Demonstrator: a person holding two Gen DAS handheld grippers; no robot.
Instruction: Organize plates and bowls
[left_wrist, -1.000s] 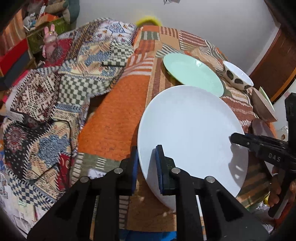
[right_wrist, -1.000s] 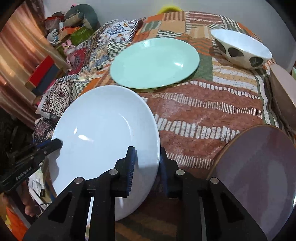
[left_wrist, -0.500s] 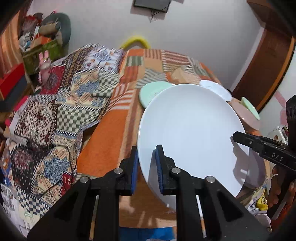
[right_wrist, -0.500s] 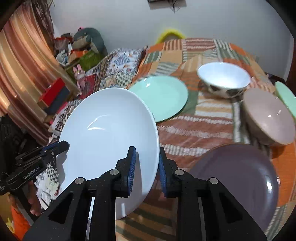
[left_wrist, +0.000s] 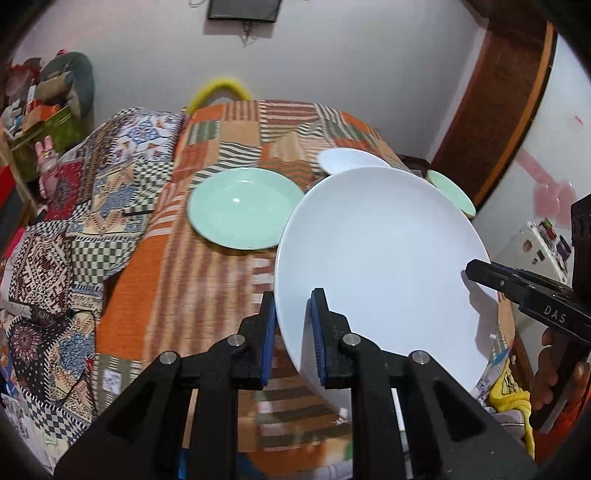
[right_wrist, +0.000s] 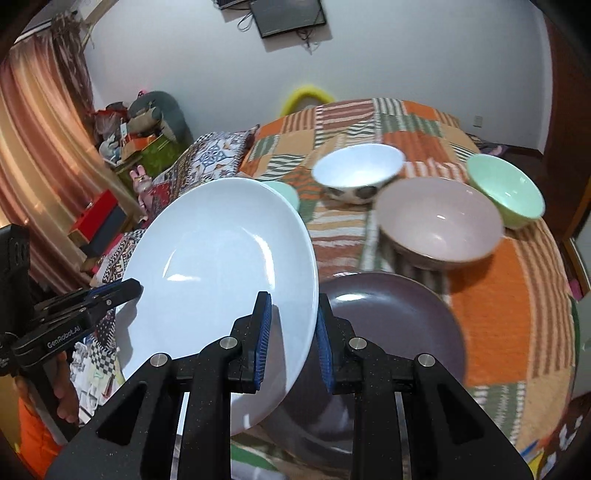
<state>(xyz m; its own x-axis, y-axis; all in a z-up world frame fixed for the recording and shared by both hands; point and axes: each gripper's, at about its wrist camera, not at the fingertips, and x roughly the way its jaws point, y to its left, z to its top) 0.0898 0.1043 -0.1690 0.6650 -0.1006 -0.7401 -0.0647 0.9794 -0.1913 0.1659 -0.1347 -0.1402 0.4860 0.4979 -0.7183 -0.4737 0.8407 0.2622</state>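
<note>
Both grippers hold one large white plate in the air above the patchwork table. My left gripper is shut on its left rim. My right gripper is shut on its right rim; it also shows in the left wrist view. A mint green plate lies on the table behind. A purple plate lies under my right gripper. A white spotted bowl, a pink bowl and a mint green bowl stand at the back right.
The table wears a striped orange patchwork cloth. A patterned quilt lies to its left. Boxes and toys are stacked by the curtain. A wooden door frame stands at the right.
The white plate has been lifted off the table and tilted up, held by both grippers. Both views now look higher across the table, showing the bowls and the wall.
</note>
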